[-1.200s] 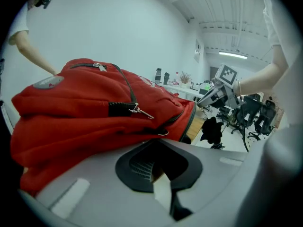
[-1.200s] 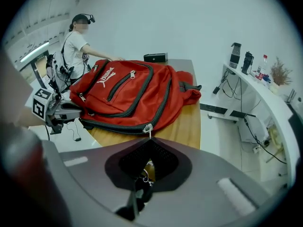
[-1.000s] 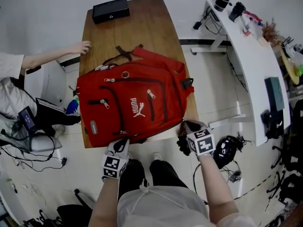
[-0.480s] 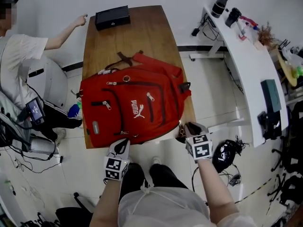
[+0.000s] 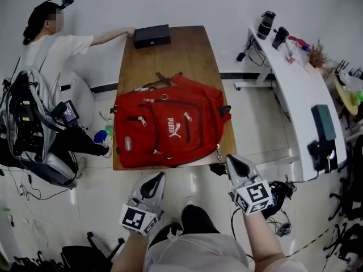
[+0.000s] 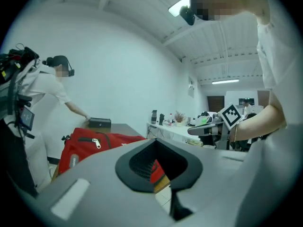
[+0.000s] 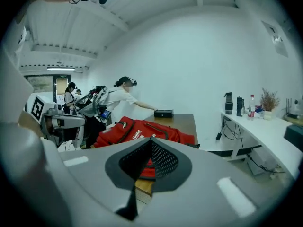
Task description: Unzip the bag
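A red backpack (image 5: 170,128) lies flat on the wooden table (image 5: 190,52), front side up, with a white logo and several black zip lines whose silver pulls (image 5: 188,117) show. The zips look closed. My left gripper (image 5: 153,181) hangs off the table's near edge, below the bag's bottom left corner, shut on nothing. My right gripper (image 5: 234,163) is just off the table's near right corner, also shut and holding nothing. Neither touches the bag. The backpack (image 6: 94,143) shows beyond the jaws in the left gripper view, and the backpack (image 7: 142,132) likewise in the right gripper view.
A black box (image 5: 152,35) sits at the table's far end, with a person (image 5: 54,47) on the left reaching to it. A chair with gear (image 5: 34,129) stands left of the table. A white desk (image 5: 295,84) with bottles runs along the right.
Both grippers have drawn back from the bag's near edge toward me. The person at the left has stood up and reached to the black box.
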